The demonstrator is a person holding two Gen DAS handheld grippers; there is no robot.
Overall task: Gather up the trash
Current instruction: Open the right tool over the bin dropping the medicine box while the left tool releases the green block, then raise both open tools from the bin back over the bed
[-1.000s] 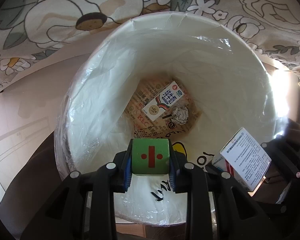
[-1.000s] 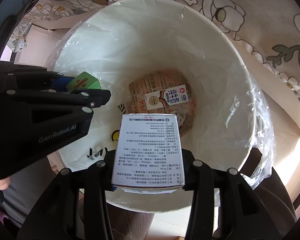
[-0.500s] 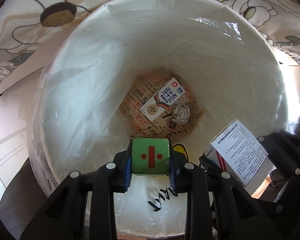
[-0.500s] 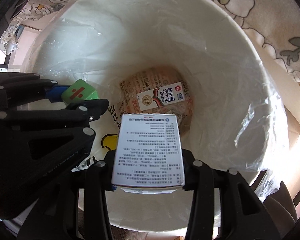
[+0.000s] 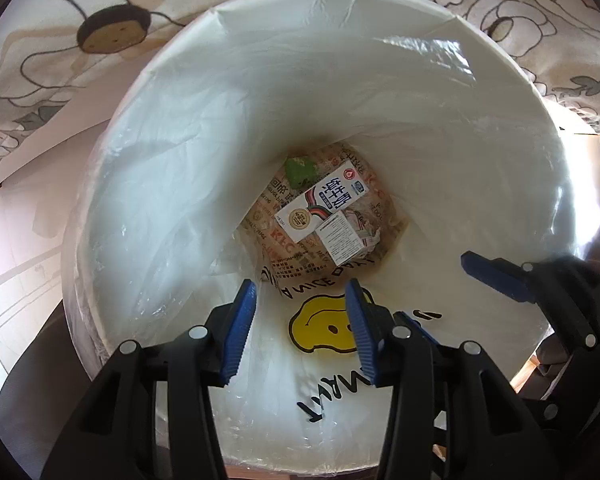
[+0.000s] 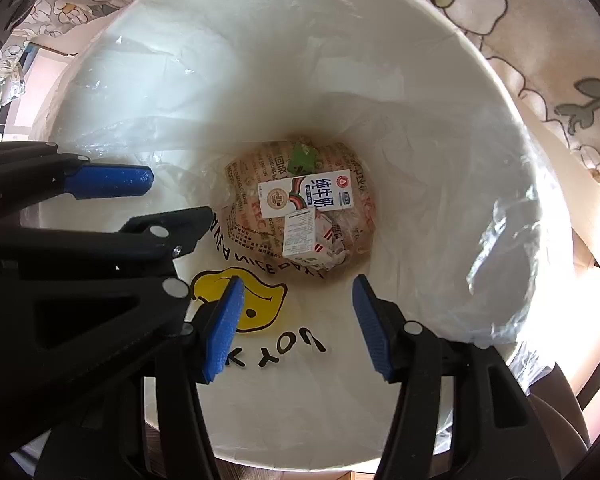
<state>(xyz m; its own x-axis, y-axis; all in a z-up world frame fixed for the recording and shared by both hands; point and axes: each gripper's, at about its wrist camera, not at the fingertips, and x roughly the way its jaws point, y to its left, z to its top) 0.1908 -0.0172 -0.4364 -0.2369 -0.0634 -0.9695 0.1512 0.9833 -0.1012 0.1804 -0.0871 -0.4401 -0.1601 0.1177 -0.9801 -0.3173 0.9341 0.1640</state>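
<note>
left wrist view: the left gripper (image 5: 300,328) hangs nose-down over the mouth of the white round bin lined with a clear plastic bag (image 5: 500,92), which puts its jaws above the bin's well so anything let go falls straight in. its blue pads (image 5: 240,328) stand moderately apart with nothing between them; the jaws have just been opening. the small green cube with red marks (image 5: 300,171) lies at the bottom, at the far edge of the printed brown paper wrapper (image 5: 278,240), just beside the white milk carton with blue lettering (image 5: 322,206). the small white box covered in fine print (image 5: 340,238) lies against the carton's near side. the right gripper's blue-tipped finger (image 5: 496,280) reaches in from the right, also over the rim. compared with a second ago, the green cube is gone from between the pads and now sits on the bin floor, and the white box no longer shows in the right gripper.

right wrist view: the right gripper (image 6: 298,320) also points down into the bin, its jaws fairly wide and empty, having just been opening. it sits beside the left gripper so both drops land in the same place. the printed white box that filled its jaws a second ago now rests at the bottom, touching the milk carton, on the wrapper. the yellow smiley face printed on the bag (image 6: 240,304) shows between the fingers, uncovered now.
</note>
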